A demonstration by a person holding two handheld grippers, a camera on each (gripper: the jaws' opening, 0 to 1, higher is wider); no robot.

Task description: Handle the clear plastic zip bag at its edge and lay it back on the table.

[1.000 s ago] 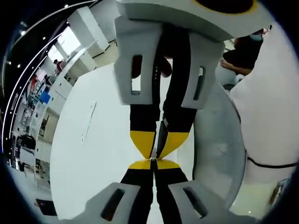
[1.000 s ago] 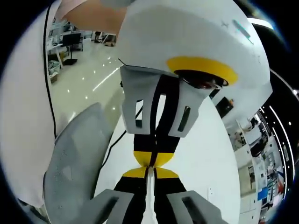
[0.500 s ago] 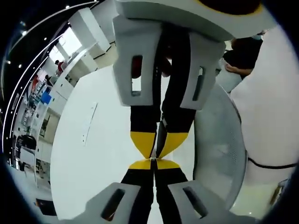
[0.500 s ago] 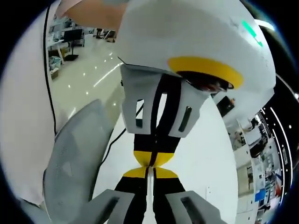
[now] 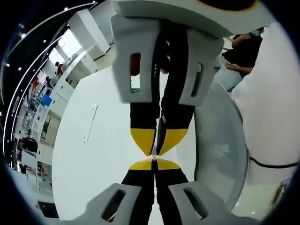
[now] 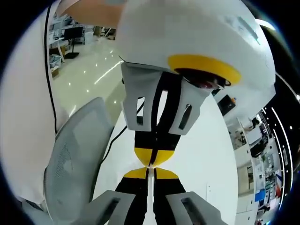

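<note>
Little moved, both grippers, left, right, tip-to-tip, seemingly pinching bag edge, above table

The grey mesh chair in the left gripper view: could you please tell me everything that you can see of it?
The grey mesh chair shows its curved backrest, pale grey perforated mesh inside a smooth grey frame, standing upright. It sits at the edge of the white table, beside a person in white. Whether they touch is unclear.
</note>
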